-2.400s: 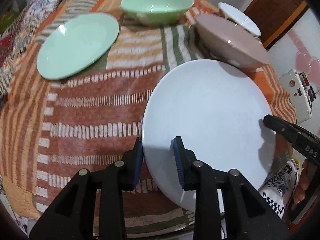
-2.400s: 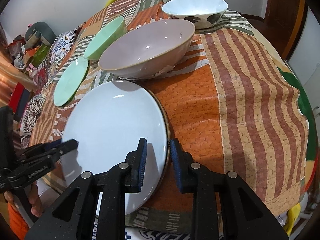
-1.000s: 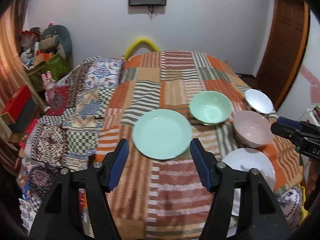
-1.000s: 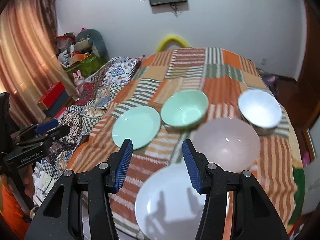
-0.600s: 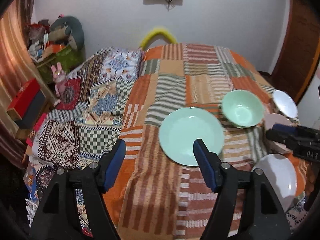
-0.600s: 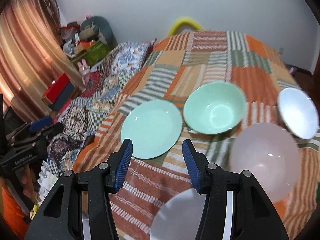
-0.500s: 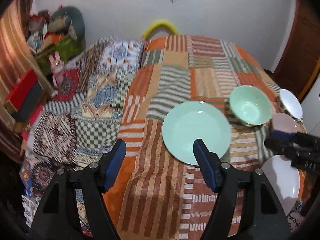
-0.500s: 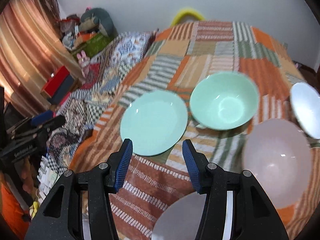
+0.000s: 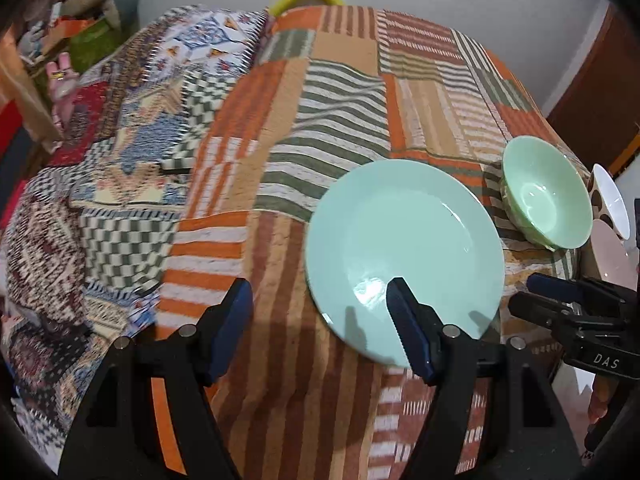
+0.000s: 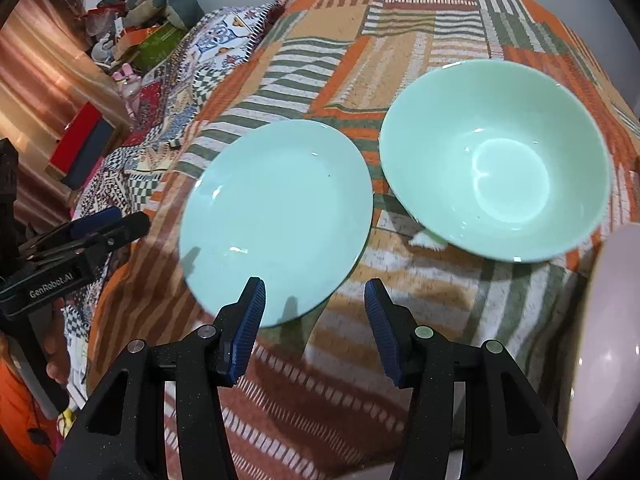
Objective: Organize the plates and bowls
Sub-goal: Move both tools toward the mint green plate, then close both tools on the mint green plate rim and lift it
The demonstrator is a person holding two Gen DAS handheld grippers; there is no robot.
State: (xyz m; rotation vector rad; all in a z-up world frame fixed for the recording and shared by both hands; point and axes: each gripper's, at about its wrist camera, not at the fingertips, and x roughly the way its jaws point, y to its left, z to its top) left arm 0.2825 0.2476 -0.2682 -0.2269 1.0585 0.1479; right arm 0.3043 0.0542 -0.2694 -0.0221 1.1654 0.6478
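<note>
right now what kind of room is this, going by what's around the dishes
Probably a bedroom at home: the green plate and green bowl sit on a patchwork quilt, with stuffed toys piled by a curtain.

Plate [image 10: 276,216] lies left of bowl [image 10: 496,156]; both on patchwork cloth [image 10: 400,40].

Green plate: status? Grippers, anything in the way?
Both grippers open, empty: left, right. Green plate flat on cloth, ungrasped. Green bowl beside it, apart; nothing blocking.
</note>
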